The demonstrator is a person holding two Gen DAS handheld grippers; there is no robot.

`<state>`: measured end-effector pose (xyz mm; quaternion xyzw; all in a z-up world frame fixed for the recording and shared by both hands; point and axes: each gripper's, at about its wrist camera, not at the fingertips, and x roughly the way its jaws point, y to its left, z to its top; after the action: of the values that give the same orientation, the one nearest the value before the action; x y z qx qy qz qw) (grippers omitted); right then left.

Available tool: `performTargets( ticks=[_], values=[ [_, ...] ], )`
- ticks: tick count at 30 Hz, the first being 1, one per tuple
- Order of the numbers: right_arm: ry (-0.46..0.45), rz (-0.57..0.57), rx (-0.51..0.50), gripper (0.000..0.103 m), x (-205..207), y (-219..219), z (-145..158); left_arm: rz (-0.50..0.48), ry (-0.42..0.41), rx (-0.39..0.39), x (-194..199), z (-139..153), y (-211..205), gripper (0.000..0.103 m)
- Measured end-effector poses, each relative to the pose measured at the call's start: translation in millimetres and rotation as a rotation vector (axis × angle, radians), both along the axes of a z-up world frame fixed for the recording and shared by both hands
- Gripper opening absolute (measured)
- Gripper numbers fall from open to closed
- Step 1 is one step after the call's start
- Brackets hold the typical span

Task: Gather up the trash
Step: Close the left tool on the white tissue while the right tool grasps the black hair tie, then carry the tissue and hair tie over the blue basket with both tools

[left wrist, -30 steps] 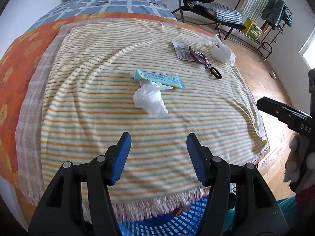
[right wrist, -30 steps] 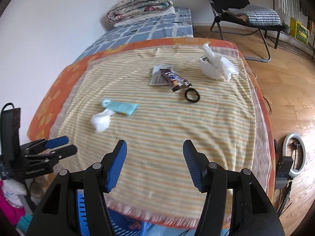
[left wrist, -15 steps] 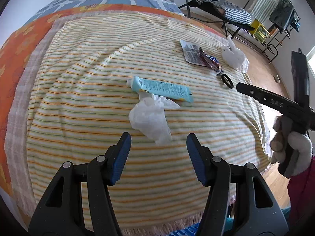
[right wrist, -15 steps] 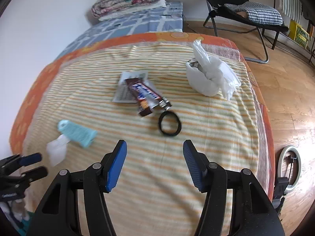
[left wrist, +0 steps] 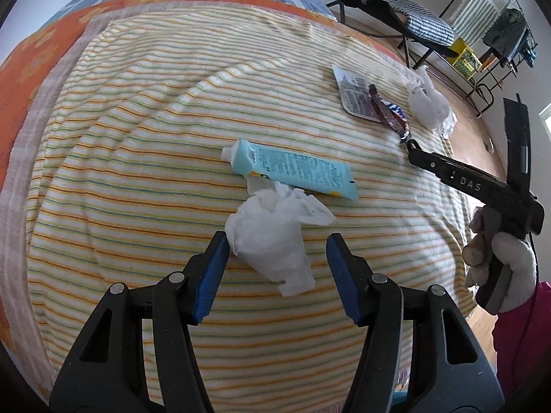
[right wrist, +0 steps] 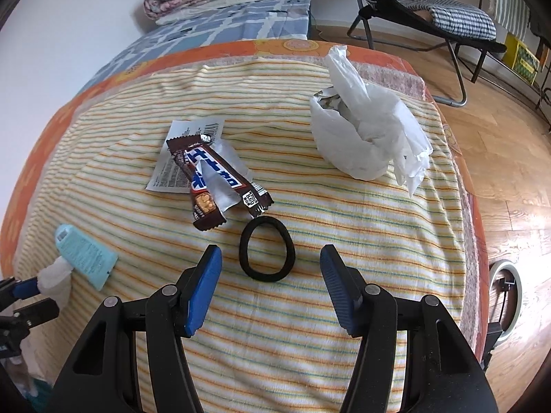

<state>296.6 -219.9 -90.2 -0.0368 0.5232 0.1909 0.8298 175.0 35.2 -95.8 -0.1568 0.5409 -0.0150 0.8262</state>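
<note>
**Two open grippers lining up on bed litter**

Left wrist view: the left hand-held gripper (left wrist: 277, 263) is hanging wide open over the striped blanket (left wrist: 137, 144), its blue pads flanking a crumpled tissue (left wrist: 272, 241). The left pad is touching or nearly touching the tissue's edge; the right pad is standing clear. A light blue tube (left wrist: 292, 168) is lying at 12 o'clock from the tissue, touching its upper folds. To grip well, the person should probably be lowering onto the bulk of the wad and closing low, so the tube is not caught with it. The right hand-held gripper (left wrist: 413, 148) is reaching in at 3 o'clock.

Right wrist view: the right hand-held gripper (right wrist: 270, 265) is also spread wide, framing a black hair tie (right wrist: 267, 249) that is lying flat on the blanket. A chocolate wrapper (right wrist: 213, 179) is resting on a white printed packet (right wrist: 186, 158) at 11 o'clock, its corner just beside the tie. A white plastic bag (right wrist: 365, 130) is sitting at 1 o'clock. The tie may not be trash; moving up to the wrapper looks wiser. Pinching the raised torn flap should be giving a surer hold than scraping at the flat foil.
</note>
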Motion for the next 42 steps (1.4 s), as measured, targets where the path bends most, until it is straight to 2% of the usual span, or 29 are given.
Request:
performTargets(
  ticks=[9, 11, 13, 15, 16, 19, 23, 30, 42],
  values=[
    [-0.011, 0.040, 0.005, 0.058, 4, 10, -2, -0.014, -0.001, 0.002, 7, -4, -4, 0.060],
    [-0.020, 0.052, -0.021, 0.058, 1, 14, -4, -0.018, -0.001, 0.015, 7, -4, -5, 0.053],
    [-0.026, 0.063, -0.042, 0.047, -1, 17, -5, -0.021, 0.001, 0.024, 7, -4, -4, 0.045],
    [-0.032, 0.067, -0.049, 0.042, -3, 17, -5, -0.018, 0.002, 0.022, 8, -5, -2, 0.039],
    [-0.031, 0.067, -0.048, 0.036, -3, 16, -5, -0.015, 0.002, 0.023, 7, -5, -1, 0.035],
    [-0.025, 0.059, -0.041, 0.020, -3, 12, -4, -0.010, -0.002, 0.024, 6, -4, 0, 0.032],
    [-0.023, 0.063, -0.041, 0.007, -6, 9, -3, -0.012, -0.014, 0.037, 3, -2, 0, 0.028],
    [-0.034, 0.068, -0.025, 0.006, -14, 6, 4, -0.009, -0.033, 0.036, -4, 5, 6, 0.027],
    [-0.081, 0.090, 0.049, 0.006, -48, 6, 42, -0.016, -0.082, 0.036, -38, 28, 12, 0.027]
  ],
)
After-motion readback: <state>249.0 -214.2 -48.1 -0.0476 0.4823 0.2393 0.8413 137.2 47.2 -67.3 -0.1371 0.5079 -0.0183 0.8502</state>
